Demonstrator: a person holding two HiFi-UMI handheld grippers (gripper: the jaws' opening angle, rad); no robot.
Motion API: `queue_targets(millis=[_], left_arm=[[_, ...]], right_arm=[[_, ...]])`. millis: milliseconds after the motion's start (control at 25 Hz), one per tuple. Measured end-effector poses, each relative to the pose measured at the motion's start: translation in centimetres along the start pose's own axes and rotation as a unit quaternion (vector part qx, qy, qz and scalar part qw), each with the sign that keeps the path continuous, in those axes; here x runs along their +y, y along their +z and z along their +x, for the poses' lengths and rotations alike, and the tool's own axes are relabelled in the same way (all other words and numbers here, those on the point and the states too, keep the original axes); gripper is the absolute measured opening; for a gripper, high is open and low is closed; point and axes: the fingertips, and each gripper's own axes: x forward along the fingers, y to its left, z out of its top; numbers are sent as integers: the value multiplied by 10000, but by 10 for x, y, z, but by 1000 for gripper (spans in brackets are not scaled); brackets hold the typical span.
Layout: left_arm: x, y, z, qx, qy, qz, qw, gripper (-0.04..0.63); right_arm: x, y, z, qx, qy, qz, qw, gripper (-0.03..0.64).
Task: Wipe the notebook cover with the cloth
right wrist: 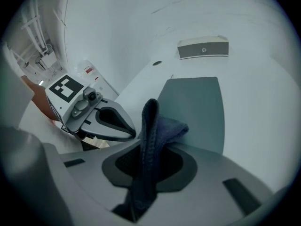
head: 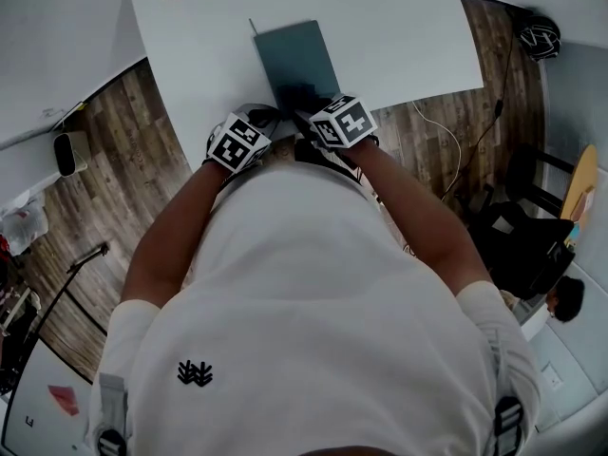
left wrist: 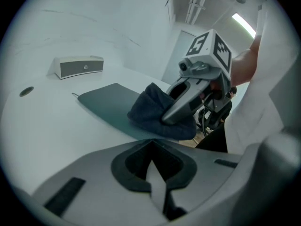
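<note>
while the right hand-held gripper (right wrist: pixel 141 185) pinches a dark blue cloth (right wrist: pixel 151 126) between its jaws, the cloth's free end rests on the 6 o'clock end of the teal notebook (head: pixel 296 55). notebook: flat on the white counter (head: pixel 408 27), long side running toward 12 o'clock. left hand-held gripper (left wrist: pixel 151 178): jaws pressed together, nothing between them, positioned at 9 o'clock of the right one and beside the notebook (contact with the counter not determinable). grey box-shaped unit (right wrist: pixel 203 48): well apart from the notebook.
</note>
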Motion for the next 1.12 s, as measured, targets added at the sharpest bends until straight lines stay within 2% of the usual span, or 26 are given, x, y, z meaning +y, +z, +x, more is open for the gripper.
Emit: queue_targets(millis=[240, 640, 840, 1120], left_arm=[[-5, -3, 6, 177, 51, 350, 9992, 5], [-3, -8, 10, 443, -48, 204, 9988, 5], [-4, -6, 12, 551, -280, -39, 9981, 5], [-5, -3, 13, 716, -430, -164, 9964, 5]], right_arm=[[-38, -8, -22, -77, -263, 253, 9993, 61], [-90, -20, -55, -56, -592, 650, 9961, 61], [-74, 1, -54, -23, -296, 356, 9989, 61], [-31, 35, -11, 147, 281, -60, 9995, 61]])
